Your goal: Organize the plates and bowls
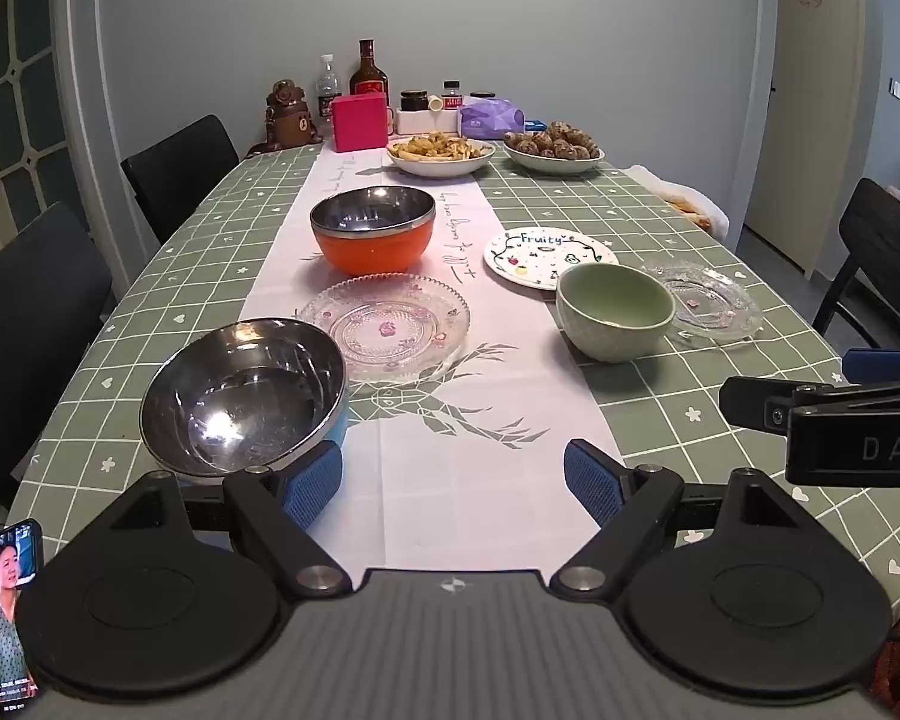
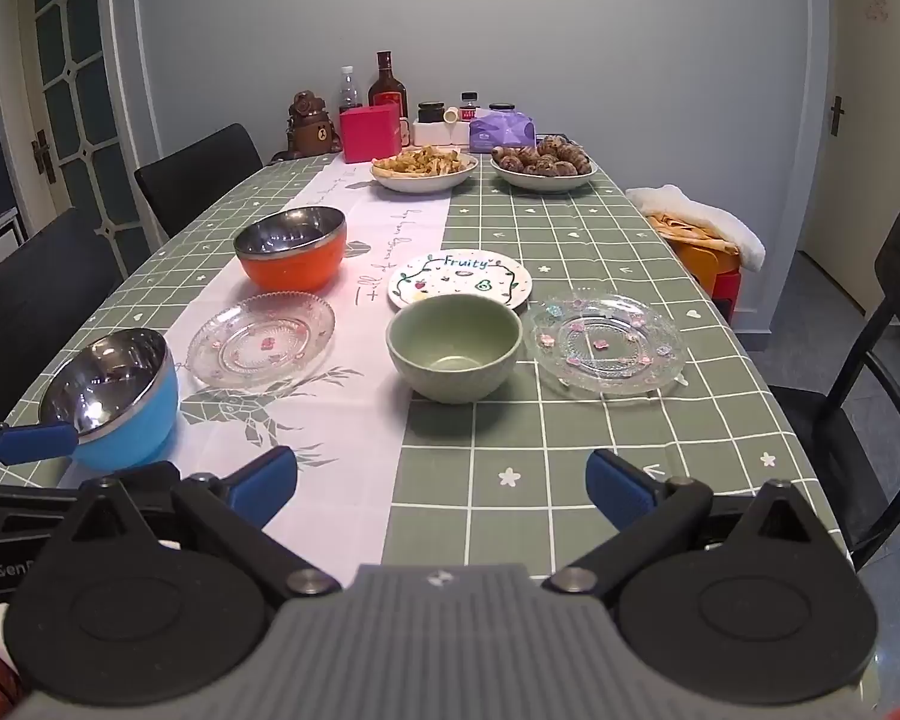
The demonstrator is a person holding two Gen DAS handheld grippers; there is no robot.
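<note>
Both tongs are hovering low over the near end of the worktop [image 2: 570,228], and none of the dishes are looking gathered yet, so I judge this to be the opening step: choosing a first bowl.

The left tongs [image 1: 453,483] are standing wide and holding nothing. Their left pad [image 1: 312,480] is sitting just beside the blue steel bowl [image 1: 243,396], at about 10 o'clock from the tongs' middle; whether it is touching the bowl wall I cannot tell. The right tongs [image 2: 444,486] are also gaping wide and empty, with the green bowl [image 2: 455,348] lying straight ahead at 12 o'clock, well apart from the pads.

The other task pieces are lying farther out: the orange bowl [image 1: 373,229] at 11 o'clock, the left glass plate [image 1: 387,327] between it and the blue steel bowl, the Fruity plate [image 2: 459,279] just behind the green bowl, and the right glass plate [image 2: 606,345] at 1 o'clock.

The next move is probably calling for the left tongs to swing leftward so one pad is going inside the rim and one outside, then closing on the thin steel edge, which is likely to be slippery.

The right wrist view is showing the bowl's blue outer wall and a pad of the left tongs beside its rim; the left wrist view is showing mostly the shiny inside, plus a phone [image 1: 11,612] at 8 o'clock, unseen in the other.
</note>
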